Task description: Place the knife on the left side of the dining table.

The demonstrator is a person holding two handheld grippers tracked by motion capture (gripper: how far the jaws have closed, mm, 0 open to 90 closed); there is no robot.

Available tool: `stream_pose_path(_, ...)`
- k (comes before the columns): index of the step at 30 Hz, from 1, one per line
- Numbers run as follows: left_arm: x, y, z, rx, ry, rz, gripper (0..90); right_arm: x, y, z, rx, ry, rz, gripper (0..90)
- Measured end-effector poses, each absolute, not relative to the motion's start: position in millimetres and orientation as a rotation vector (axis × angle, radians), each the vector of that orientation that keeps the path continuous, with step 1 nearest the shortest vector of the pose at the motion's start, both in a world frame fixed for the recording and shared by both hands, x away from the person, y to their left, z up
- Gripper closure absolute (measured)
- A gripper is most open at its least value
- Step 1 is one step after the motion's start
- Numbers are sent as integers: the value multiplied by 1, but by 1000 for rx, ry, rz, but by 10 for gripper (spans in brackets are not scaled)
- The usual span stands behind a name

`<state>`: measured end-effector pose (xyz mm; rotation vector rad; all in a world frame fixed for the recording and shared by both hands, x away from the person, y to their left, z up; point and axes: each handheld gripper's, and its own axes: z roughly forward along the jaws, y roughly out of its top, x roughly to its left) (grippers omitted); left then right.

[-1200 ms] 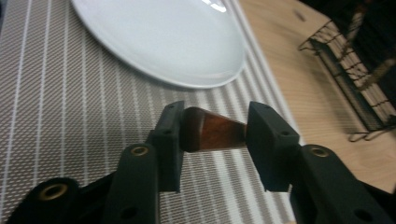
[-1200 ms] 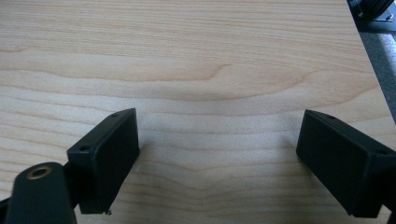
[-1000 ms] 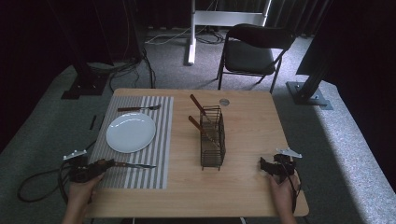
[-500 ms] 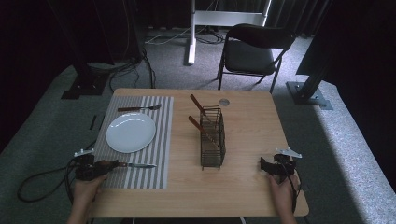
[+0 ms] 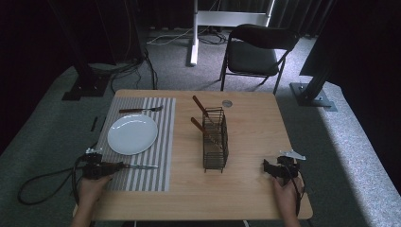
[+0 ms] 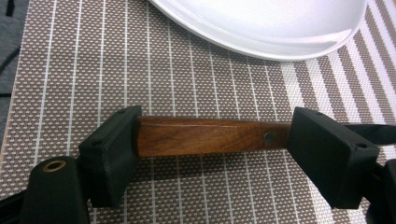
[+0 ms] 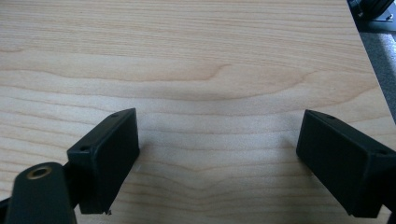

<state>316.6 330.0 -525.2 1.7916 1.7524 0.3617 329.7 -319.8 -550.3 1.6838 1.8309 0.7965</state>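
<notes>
- Step in hand, as I judge it: setting down the wooden-handled table knife on the brown-and-white striped woven placemat, just below the round white plate.
- Left gripper: jaws have just been opening; the knife's dark wood handle lies crosswise between the black pads, on the mat. Whether the pads touch the handle's ends I cannot tell; I read the grip as let go, jaws parted.
- Right gripper: jaws wide apart, nothing between them, held over bare pale wooden table near its right front corner.
- Knife position: handle at the left gripper, steel blade pointing toward the black wire cutlery basket, which is well apart.
- Next move, judged: draw the left gripper straight back off the handle without dragging it.
- Materials: handle smooth, grained, with a metal rivet; mat coarse weave; plate glossy; basket thin wire, holding two more wooden-handled pieces.
</notes>
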Motion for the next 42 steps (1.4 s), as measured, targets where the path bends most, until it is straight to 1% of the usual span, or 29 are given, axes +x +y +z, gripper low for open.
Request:
stream_pose_path(3,317,328,-525,1820,1757,385,184,330,-320,-550,1685,1831,796,124)
stream_pose_path(6,319,327,-524,1833,1768,382,182,330,-320,-550,1684,1831,796,124)
stream_pose_path(8,322,324,-524,1884,1791,433,178,330,-320,-550,1684,1831,797,124)
stream_pose_path(9,323,322,-524,1897,1794,439,177,330,-320,-550,1685,1831,797,124)
stream_pose_path(14,321,321,-525,1860,1792,450,172,330,-320,-550,1684,1831,797,124)
stream_pose_path(18,313,323,-526,1823,1775,467,171,330,-320,-550,1684,1831,796,124)
stream_pose_path(21,302,323,-524,1815,1742,510,171,330,-320,-550,1685,1831,796,124)
stream_pose_path(23,295,321,-524,1824,1715,524,143,330,-320,-550,1684,1831,796,124)
stream_pose_path(25,289,318,-524,1844,1690,565,140,330,-320,-550,1684,1831,796,124)
stream_pose_path(26,286,316,-525,1851,1685,583,104,330,-320,-550,1684,1831,796,124)
stream_pose_path(29,278,311,-528,1849,1661,652,96,330,-320,-550,1684,1831,796,124)
stream_pose_path(31,275,309,-530,1851,1646,668,91,330,-320,-550,1684,1831,797,124)
stream_pose_path(32,275,308,-531,1861,1644,656,29,330,-320,-550,1684,1831,797,124)
stream_pose_path(33,274,307,-532,1864,1637,651,0,330,-320,-550,1684,1831,796,124)
stream_pose_path(37,270,305,-534,1849,1619,656,0,330,-320,-550,1685,1831,796,124)
stream_pose_path(42,266,304,-540,1870,1592,648,0,330,-320,-550,1684,1831,796,124)
